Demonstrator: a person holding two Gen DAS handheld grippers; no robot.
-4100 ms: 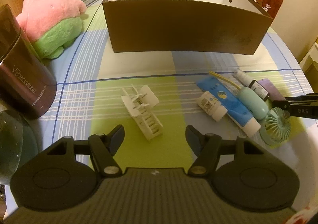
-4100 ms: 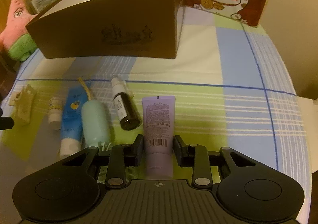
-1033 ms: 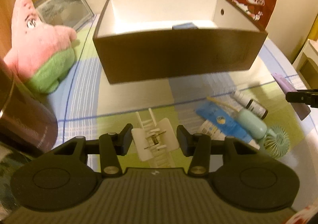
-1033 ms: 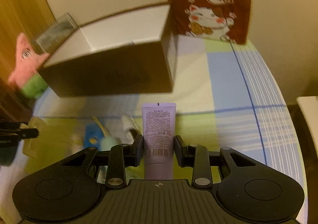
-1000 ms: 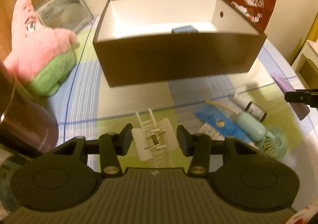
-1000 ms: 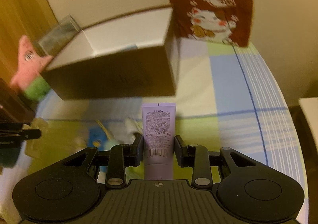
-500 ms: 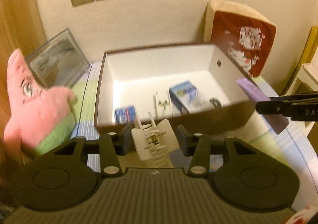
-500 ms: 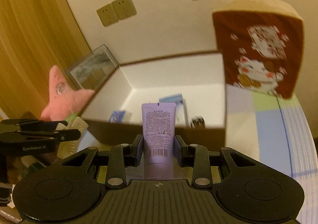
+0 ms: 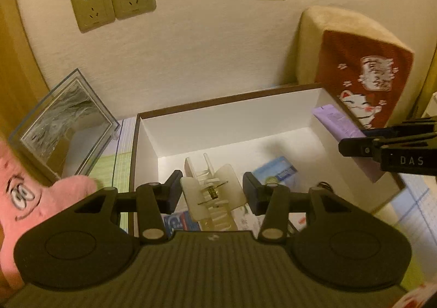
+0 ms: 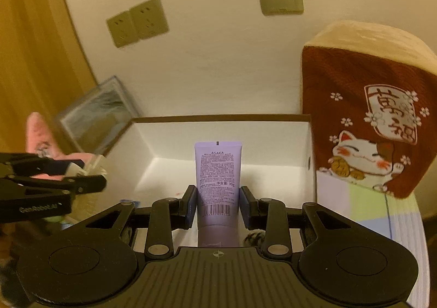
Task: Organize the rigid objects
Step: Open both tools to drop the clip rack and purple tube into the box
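Note:
My left gripper is shut on a white hair claw clip and holds it above the open brown box with white inner walls. My right gripper is shut on a purple ASAKA tube and holds it over the same box, near its right side. The tube and right gripper also show at the right of the left wrist view. The left gripper shows at the left of the right wrist view. Inside the box lie a blue-and-white carton and other small packs.
A pink star plush sits left of the box. A clear picture frame leans on the wall behind it. A red lucky-cat cushion stands right of the box. Wall sockets are above. Checked cloth covers the table.
Both grippers have risen from the table and moved forward with their objects, from in front of the box to above its open top. The items left on the cloth have dropped out of view.

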